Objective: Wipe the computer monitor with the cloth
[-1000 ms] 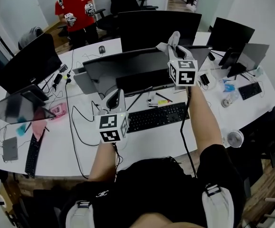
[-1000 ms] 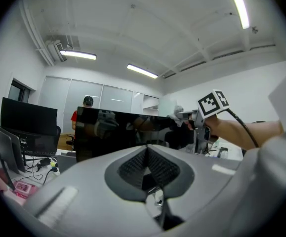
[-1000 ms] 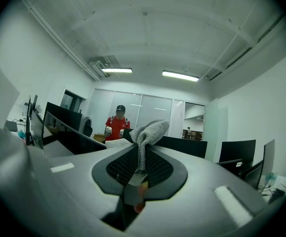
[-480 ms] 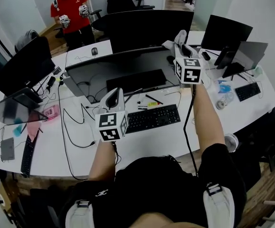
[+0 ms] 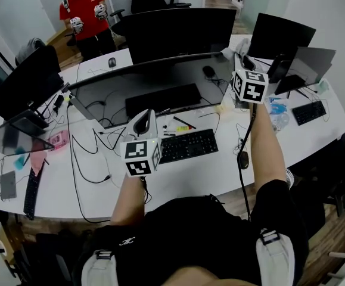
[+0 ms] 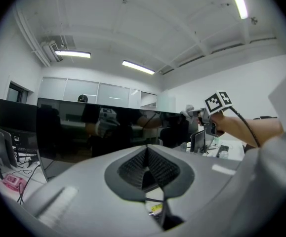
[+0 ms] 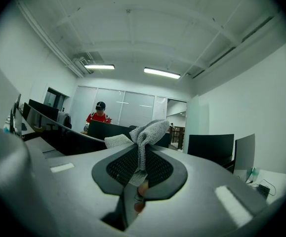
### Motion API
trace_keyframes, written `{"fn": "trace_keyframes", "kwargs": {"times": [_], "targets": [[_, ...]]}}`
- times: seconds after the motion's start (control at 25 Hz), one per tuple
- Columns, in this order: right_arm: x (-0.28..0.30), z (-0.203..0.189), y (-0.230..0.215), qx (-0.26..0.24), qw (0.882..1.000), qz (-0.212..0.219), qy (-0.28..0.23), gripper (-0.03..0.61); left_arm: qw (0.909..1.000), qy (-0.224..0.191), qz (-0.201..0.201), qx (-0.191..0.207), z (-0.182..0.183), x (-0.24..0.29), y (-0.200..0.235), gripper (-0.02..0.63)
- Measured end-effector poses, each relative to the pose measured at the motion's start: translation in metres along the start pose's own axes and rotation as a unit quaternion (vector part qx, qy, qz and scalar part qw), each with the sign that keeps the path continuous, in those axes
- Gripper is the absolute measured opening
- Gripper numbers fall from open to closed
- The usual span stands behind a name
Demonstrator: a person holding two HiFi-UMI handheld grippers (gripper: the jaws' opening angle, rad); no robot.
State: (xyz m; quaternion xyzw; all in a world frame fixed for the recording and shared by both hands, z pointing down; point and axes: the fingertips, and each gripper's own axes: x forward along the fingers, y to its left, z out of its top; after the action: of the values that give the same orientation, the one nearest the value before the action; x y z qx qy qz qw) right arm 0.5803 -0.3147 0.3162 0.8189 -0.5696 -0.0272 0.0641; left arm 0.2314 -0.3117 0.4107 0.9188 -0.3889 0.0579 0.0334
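My right gripper is clamped on the cloth at the monitor's one-o'clock end, left gripper closed and empty; so little cloth sticks out that bare jaws could scrape the screen.

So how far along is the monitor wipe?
Done: the cloth is clamped in the right gripper. In hand: it is held up at the monitor's right end; contact cannot be told. Left: no wiped patch shows, so the wipe itself seems yet to do. The left gripper is shut and empty.
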Motion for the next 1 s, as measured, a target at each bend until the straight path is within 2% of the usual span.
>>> {"fn": "trace_keyframes", "kwargs": {"times": [0.2,0.4,0.6,1.0], "targets": [[0.001,-0.013,-0.030,0.006,1.000,-0.010,0.011,0.031,1.0000,0.005,0.005,0.001,-0.004,0.001,-0.016,0.054],[0.009,-0.029,-0.042,0.005,0.999,-0.005,0.031,0.031,0.9998,0.008,0.018,0.002,-0.008,0.000,-0.021,0.054],[0.016,-0.051,-0.040,0.007,0.999,0.003,0.049,0.031,0.9995,0.015,0.029,0.004,-0.013,-0.004,-0.022,0.054],[0.028,-0.105,-0.024,-0.024,0.995,0.028,0.094,0.031,0.9984,0.034,0.044,0.000,-0.026,-0.003,-0.019,0.054]]}}
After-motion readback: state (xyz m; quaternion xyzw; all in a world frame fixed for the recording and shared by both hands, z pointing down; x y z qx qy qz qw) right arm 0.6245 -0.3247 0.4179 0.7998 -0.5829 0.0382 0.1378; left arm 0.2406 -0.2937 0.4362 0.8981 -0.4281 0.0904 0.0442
